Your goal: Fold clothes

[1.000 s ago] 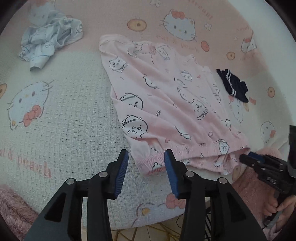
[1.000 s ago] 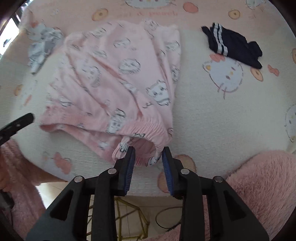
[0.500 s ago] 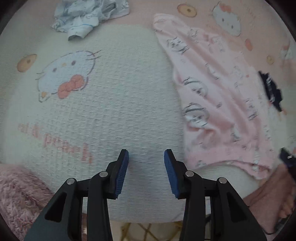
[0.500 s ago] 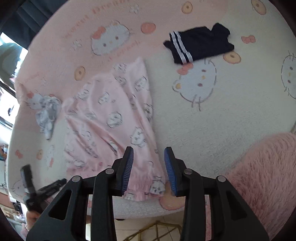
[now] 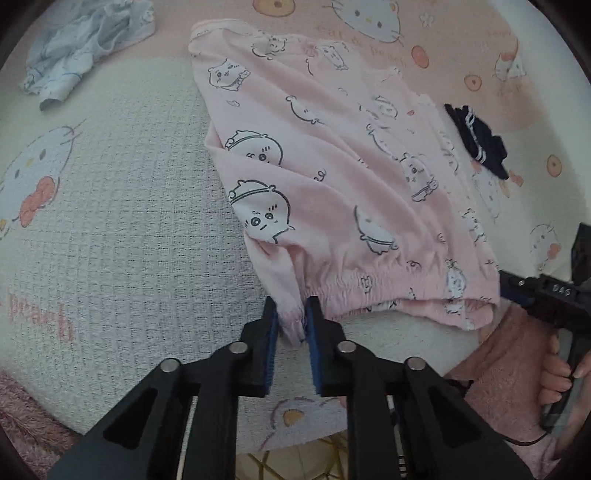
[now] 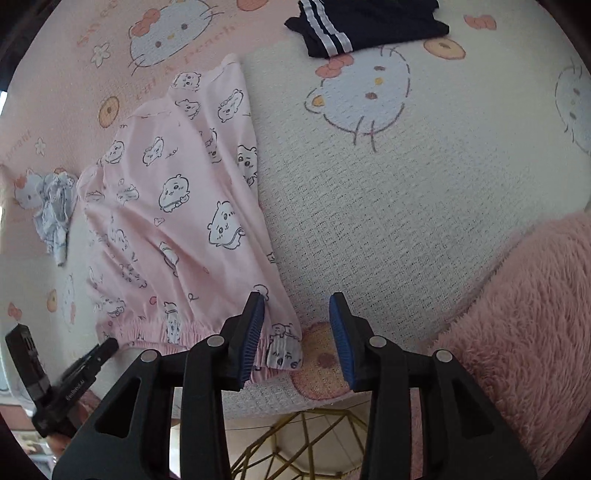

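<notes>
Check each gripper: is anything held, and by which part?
Left gripper is closing on the pink pants, pinching a waistband corner. Right gripper is open around the other waistband corner, holding nothing.

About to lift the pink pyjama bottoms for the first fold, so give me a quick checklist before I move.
1. Left tongs closing on waistband corner of the pink pyjama bottoms: ok.
2. Right tongs gripping the other corner: not ok, open, cloth only between them.
3. Bottoms lying flat: not ok, wrinkled.
4. Dark shorts clear of the bottoms: ok.
5. Blue garment clear: ok.
6. Waistband layers caught together: cannot tell.
</notes>
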A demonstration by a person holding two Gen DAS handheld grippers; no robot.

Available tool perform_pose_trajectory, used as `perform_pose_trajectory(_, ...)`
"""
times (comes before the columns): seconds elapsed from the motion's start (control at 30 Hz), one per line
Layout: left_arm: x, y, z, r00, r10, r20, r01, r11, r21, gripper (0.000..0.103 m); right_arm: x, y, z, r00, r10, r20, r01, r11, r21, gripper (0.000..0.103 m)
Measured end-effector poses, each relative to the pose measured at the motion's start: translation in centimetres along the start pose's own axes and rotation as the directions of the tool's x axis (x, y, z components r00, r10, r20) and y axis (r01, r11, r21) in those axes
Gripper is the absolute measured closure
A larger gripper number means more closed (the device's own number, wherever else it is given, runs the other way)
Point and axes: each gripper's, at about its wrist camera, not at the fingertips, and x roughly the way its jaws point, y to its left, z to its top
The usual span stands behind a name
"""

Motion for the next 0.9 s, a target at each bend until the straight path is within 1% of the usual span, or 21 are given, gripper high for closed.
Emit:
perform_pose_trajectory(0.07,-1.1,0.9,0.1,0.998,-0.043,0.042,0.045,0.997,-0.055,0.093,0.2,0.0,-0.1,1.0,-0.006,-0.008,0.006,1.0,0.006,0.065)
perform_pose_trajectory(0.1,-1.8,1.5,0.3,0.997,-0.038,0.067,0.044,0.996,-0.078,0.093,0.1,0.0,-0.1,1.0,-0.013,-0.005,0.013,1.0,0.002,0.065)
perform_pose_trajectory(0.17,-3.5,2.7,0.3,0.993,-0.051,0.104,0.064,0.99,-0.128,0.094,-0.2,0.2,-0.1,1.0,-0.017,0.008,0.018,1.0,-0.009,0.065)
perform_pose_trajectory(0.2,-4.5,3.3,0.2,0.992,-0.044,0.119,0.062,0.987,-0.15,0.094,-0.4,0.3,-0.1,1.0,-0.013,0.019,0.014,1.0,-0.016,0.065)
perform_pose_trajectory(0.23,-5.8,4.2,-1.0,0.991,-0.024,0.129,0.044,0.986,-0.16,0.094,-0.7,0.5,-0.1,0.999,-0.019,0.034,0.02,0.999,-0.034,0.065)
perform_pose_trajectory(0.27,-6.6,4.8,-1.5,0.991,-0.018,0.134,0.04,0.986,-0.163,0.094,-1.0,0.7,0.0,0.998,-0.026,0.049,0.029,0.998,-0.054,0.065)
perform_pose_trajectory(0.3,-6.5,5.5,-1.8,0.993,-0.02,0.12,0.04,0.984,-0.172,0.094,-1.3,0.9,0.0,0.997,-0.033,0.065,0.037,0.997,-0.074,0.064)
perform_pose_trajectory(0.33,-6.3,6.3,-2.0,0.994,-0.022,0.105,0.04,0.983,-0.181,0.093,-1.3,1.1,0.0,0.997,-0.036,0.062,0.042,0.994,-0.096,0.063)
perform_pose_trajectory(0.37,-5.4,7.0,-2.2,0.997,-0.021,0.074,0.035,0.979,-0.201,0.09,-1.2,1.4,0.0,0.998,-0.039,0.057,0.046,0.992,-0.119,0.063)
perform_pose_trajectory(0.43,-3.6,8.3,-2.4,1.0,-0.021,0.01,0.023,0.97,-0.242,0.088,-0.5,1.7,-0.2,0.999,-0.042,0.026,0.046,0.988,-0.15,0.063)
perform_pose_trajectory(0.53,-3.3,8.3,-1.9,0.998,-0.049,0.042,0.058,0.966,-0.251,0.086,0.0,2.2,-0.7,0.999,-0.051,0.001,0.05,0.981,-0.189,0.063)
perform_pose_trajectory(0.6,-3.2,8.3,-1.5,0.996,-0.067,0.065,0.082,0.963,-0.255,0.082,0.0,2.6,-1.0,0.998,-0.06,-0.001,0.058,0.973,-0.224,0.063)
perform_pose_trajectory(0.63,-3.1,8.3,-1.3,0.994,-0.076,0.077,0.094,0.962,-0.257,0.073,0.3,2.7,-1.1,0.997,-0.072,-0.01,0.068,0.968,-0.242,0.062)
perform_pose_trajectory(0.67,-2.8,8.4,-1.1,0.994,-0.086,0.071,0.101,0.96,-0.26,0.065,0.8,2.7,-1.2,0.995,-0.098,-0.024,0.089,0.963,-0.255,0.061)
perform_pose_trajectory(0.7,-2.3,8.3,-1.1,0.997,-0.056,0.053,0.068,0.963,-0.259,0.065,1.4,2.7,-1.2,0.991,-0.126,-0.037,0.112,0.957,-0.268,0.061)
perform_pose_trajectory(0.77,-1.3,8.3,-1.1,1.0,0.009,0.015,-0.005,0.967,-0.255,0.065,1.5,3.2,-1.4,0.982,-0.19,-0.007,0.178,0.932,-0.315,0.061)
perform_pose_trajectory(0.8,-1.3,8.0,-1.0,1.0,0.014,0.018,-0.009,0.968,-0.249,0.065,1.5,3.6,-1.7,0.969,-0.247,0.018,0.238,0.905,-0.354,0.061)
perform_pose_trajectory(0.83,-1.4,7.8,-1.0,1.0,0.018,0.022,-0.012,0.97,-0.243,0.065,1.4,3.6,-2.0,0.96,-0.279,0.033,0.271,0.888,-0.372,0.055)
perform_pose_trajectory(0.87,-1.7,7.7,-0.9,0.999,0.015,0.032,-0.007,0.971,-0.237,0.065,1.2,3.6,-2.2,0.951,-0.306,0.047,0.299,0.873,-0.386,0.054)
perform_pose_trajectory(0.9,-1.9,7.5,-0.9,0.999,0.013,0.042,-0.003,0.973,-0.232,0.065,1.0,3.2,-2.1,0.951,-0.306,0.045,0.3,0.877,-0.375,0.054)
